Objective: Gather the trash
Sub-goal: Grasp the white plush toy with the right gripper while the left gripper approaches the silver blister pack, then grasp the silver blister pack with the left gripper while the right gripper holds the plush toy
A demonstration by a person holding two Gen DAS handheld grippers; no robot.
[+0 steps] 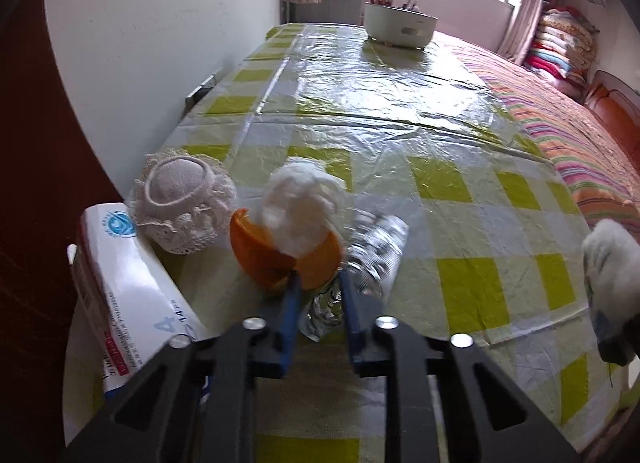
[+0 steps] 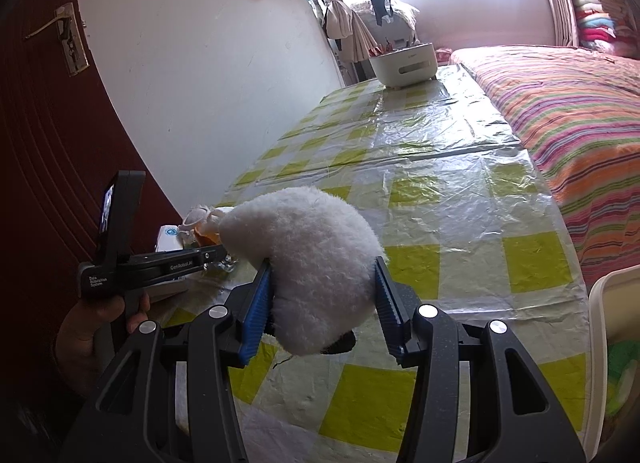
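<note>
Crushed clear plastic bottle (image 1: pixel 374 259) lying on the checked tablecloth (image 1: pixel 460 199), near the table's corner by the wall, touching an orange peel (image 1: pixel 280 259) with a wad of white tissue (image 1: pixel 298 211) on top. Left gripper (image 1: pixel 318 283) is down on the bottle's near end, blue fingers (image 1: pixel 290 303) narrowed with the crinkled neck between them; pads look to be pressing it, though the contact sits low in the left wrist view and is a bit blurred. No earlier look, so only the narrow gap is told.

Step in hand, as I judge: pick up the bottle as a piece of trash. Next move calls for a lift clear of the peel without dragging it, then carrying to a bin; thin plastic may slip or spring.

Right gripper (image 2: pixel 324 295) is part open around a white fluffy thing (image 2: pixel 308 263), held off the table, pads touching both sides.

Outward: crochet-covered round thing (image 1: pixel 186 203) and a white paper pack (image 1: pixel 132 291) left of the peel, white cooker (image 1: pixel 400 25) at the far end, striped bed (image 2: pixel 568 127) beside the table.

Hard to tell: what the fluffy thing is, no bin clearly seen, a white rim (image 2: pixel 608 303) at right edge is cut off, pack's far end hidden
</note>
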